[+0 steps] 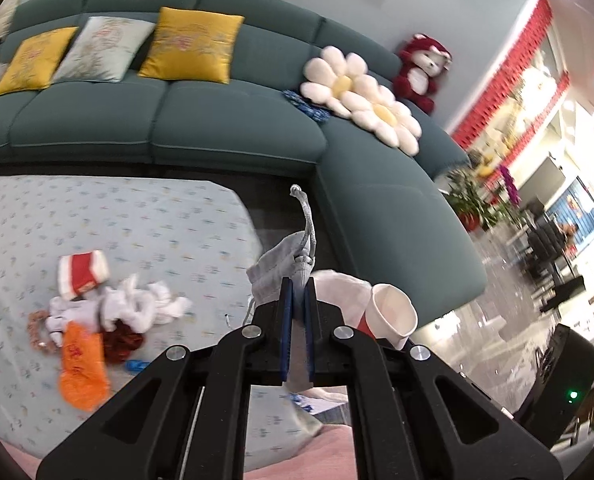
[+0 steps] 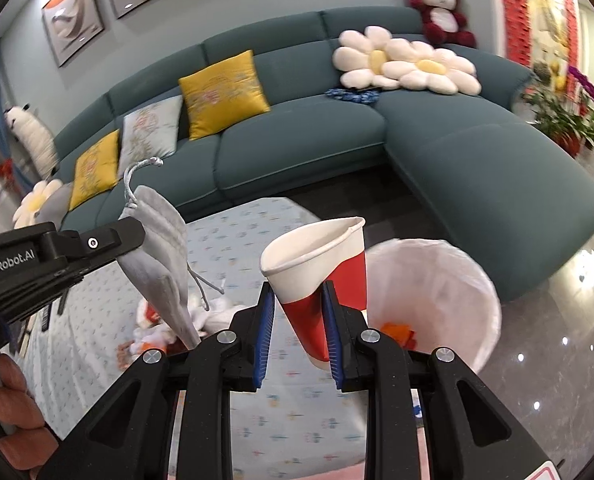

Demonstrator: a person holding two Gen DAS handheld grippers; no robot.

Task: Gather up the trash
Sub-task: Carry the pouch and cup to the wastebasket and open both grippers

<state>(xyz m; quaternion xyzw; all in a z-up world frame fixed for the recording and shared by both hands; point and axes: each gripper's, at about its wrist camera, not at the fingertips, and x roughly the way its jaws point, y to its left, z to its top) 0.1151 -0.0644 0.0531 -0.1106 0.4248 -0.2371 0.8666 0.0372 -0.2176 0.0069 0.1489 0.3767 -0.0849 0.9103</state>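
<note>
Fingers of left gripper [image 1: 297, 304] pinch limp grey pouch [image 1: 281, 270]; right gripper [image 2: 299, 320] clamps crushed paper cup [image 2: 317, 276].

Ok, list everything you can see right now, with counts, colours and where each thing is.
paper cup: 1, red and white, squashed in right tongs
drawstring pouch: 1, grey, in left tongs
bin: 1, white liner, on floor by table, orange scrap inside
trash pile: white tissues, orange bag, red-white cup, on patterned tablecloth
sofa: 1, teal, behind table
cushions: 2 yellow, 1 pale, on sofa
flower pillows: 2, white, sofa corner
plush toy: 1, dark red, sofa back
left tongs: shut on pouch
right tongs: shut on cup
</note>
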